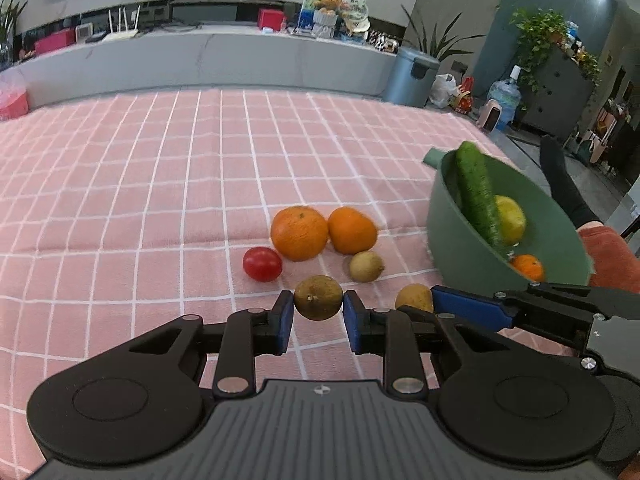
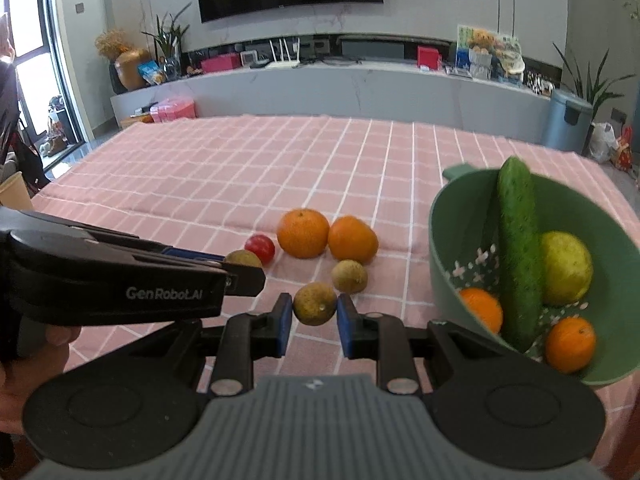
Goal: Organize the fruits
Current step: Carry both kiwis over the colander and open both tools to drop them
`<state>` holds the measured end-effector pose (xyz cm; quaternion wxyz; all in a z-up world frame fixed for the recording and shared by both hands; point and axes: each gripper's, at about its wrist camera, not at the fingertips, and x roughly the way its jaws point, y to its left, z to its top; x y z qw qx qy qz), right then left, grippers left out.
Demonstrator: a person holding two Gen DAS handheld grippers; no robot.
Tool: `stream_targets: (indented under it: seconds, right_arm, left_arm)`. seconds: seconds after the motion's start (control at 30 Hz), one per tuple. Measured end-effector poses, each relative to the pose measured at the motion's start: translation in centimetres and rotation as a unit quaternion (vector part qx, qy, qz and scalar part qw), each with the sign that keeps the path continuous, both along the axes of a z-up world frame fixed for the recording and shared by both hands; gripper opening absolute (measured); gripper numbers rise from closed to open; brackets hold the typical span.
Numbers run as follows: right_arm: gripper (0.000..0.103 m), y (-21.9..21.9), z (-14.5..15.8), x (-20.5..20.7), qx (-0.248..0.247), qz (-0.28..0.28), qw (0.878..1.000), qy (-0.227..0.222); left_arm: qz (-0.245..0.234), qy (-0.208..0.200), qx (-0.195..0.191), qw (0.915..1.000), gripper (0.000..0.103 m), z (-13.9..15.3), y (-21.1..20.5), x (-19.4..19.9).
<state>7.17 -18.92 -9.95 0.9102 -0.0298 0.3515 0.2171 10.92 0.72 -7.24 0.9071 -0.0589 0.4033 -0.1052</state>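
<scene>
My left tongs (image 1: 319, 310) are narrowed onto one brown fruit (image 1: 319, 297), low centre of that view, pads touching both its sides. My right tongs (image 2: 315, 316) pinch a second brown fruit (image 2: 315, 304) likewise. I judge both are bound for the green bowl (image 2: 452, 232) at right on the table (image 2: 240, 168).

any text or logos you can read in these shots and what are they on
"GenRobot.AI": white lettering on the side of the black left gripper, seen from the right wrist view.
Small round emblem on each gripper's grey ribbed body: no letters legible.
Colourful printed boxes behind the teddy bear on the grey stone ledge: too blurred to read.
Nothing else is readable.
</scene>
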Motion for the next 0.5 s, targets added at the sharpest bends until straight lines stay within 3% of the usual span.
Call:
stream_targets:
  seconds: [0.5]
  right_arm:
    - [0.02, -5.0, 4.8, -3.1, 0.005, -0.028, 0.998, -0.047]
  left_arm:
    - [-0.049, -0.046, 0.018, 0.9976, 0.03, 4.8, -4.9, -1.8]
